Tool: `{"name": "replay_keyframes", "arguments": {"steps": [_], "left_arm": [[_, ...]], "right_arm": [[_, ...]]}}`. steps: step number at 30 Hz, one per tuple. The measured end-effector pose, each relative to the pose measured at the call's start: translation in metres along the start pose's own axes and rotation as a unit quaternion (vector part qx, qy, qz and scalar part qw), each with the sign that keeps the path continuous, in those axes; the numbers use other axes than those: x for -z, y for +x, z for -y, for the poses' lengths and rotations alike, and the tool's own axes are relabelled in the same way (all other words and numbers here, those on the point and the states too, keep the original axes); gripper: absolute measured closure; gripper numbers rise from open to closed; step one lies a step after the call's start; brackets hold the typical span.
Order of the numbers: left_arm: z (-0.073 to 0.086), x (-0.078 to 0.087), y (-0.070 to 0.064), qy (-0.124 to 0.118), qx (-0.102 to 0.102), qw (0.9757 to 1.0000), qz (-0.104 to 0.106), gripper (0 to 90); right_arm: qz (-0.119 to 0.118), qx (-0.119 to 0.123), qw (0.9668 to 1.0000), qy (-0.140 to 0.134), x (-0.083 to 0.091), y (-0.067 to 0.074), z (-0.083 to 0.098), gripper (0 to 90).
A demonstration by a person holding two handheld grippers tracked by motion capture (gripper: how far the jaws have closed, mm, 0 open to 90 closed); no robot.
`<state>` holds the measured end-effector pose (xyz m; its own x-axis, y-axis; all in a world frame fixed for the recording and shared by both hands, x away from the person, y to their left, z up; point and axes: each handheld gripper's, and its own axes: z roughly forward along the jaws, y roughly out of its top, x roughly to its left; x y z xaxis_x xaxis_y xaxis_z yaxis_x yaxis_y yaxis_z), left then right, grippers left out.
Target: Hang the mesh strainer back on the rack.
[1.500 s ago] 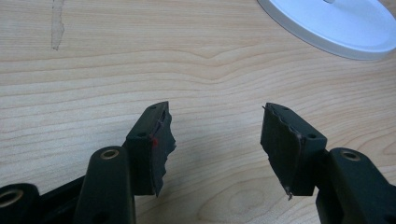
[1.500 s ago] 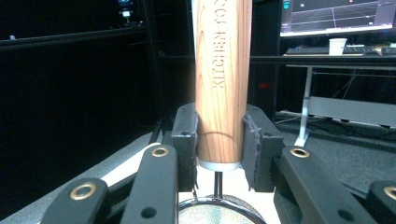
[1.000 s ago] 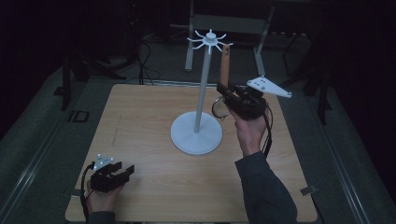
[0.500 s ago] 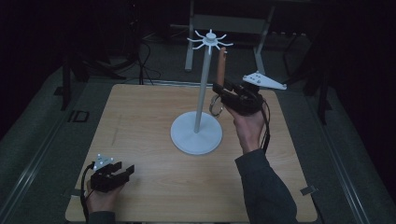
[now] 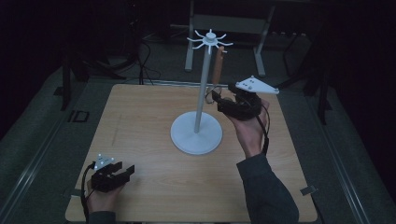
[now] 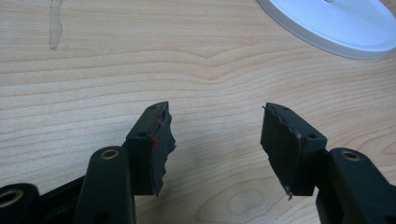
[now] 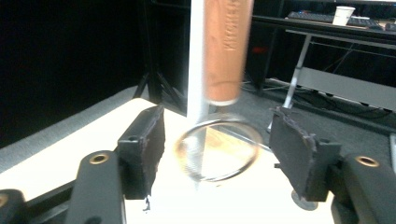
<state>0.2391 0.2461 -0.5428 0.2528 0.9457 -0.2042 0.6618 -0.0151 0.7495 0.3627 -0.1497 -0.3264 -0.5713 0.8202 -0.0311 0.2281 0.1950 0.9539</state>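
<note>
My right claw has just been opening; jaws spread either side of the tool's metal ring, pads clear of it. The wooden-handled tool hangs from the white hook stand on the desk. My left claw rests spread, empty.

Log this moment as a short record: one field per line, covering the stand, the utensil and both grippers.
stand: white stand, upright on the table
utensil: wooden-handled utensil hanging from the stand's top, wire loop at its lower end
right gripper: right gripper open, jaws just opened, loop between them, pads apart from it
left gripper: left gripper open, nothing between the jaws, low over the table's near left corner
</note>
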Motion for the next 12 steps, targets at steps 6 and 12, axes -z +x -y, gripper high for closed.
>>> {"name": "replay_keyframes", "arguments": {"steps": [6,12], "left_arm": [[0.0,0.0,0.0,0.0,-0.001,1.0,0.0,43.1],[0.0,0.0,0.0,0.001,-0.001,1.0,0.0,43.1]], "right_arm": [[0.003,0.014,0.9998,0.016,0.002,0.003,0.004,28.2],[0.006,0.035,0.9985,0.042,0.004,0.002,0.013,22.0]]}}
